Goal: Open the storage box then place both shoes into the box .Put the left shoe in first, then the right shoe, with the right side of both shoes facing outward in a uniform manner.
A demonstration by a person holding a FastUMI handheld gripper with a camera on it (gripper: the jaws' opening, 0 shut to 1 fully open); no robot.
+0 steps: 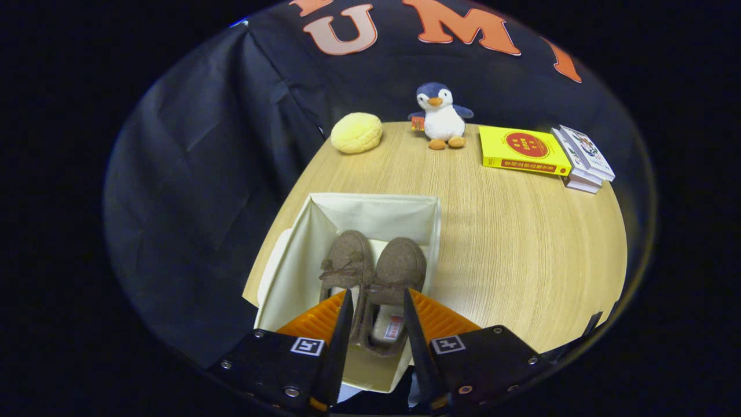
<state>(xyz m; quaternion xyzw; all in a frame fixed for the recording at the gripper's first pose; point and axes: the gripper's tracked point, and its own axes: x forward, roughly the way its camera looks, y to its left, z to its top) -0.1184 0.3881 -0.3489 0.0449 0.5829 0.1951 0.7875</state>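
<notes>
In the gripper view, the tongs (376, 298) hang a little apart above the open box (376, 211) on the desk (521, 243). The right shoe (393, 278) shows between the fingers, whether touched is unclear; the left shoe (344, 263) lies alongside.

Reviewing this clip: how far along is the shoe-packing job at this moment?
Nearly finished. Done: the storage box stands open and both brown shoes, the left-hand one and the right-hand one, lie side by side inside. In hand: the gripper hovers above the right-hand shoe, jaws apart, pressing nothing. Left: only pulling away; which shoe sides face outward cannot be judged.
</notes>
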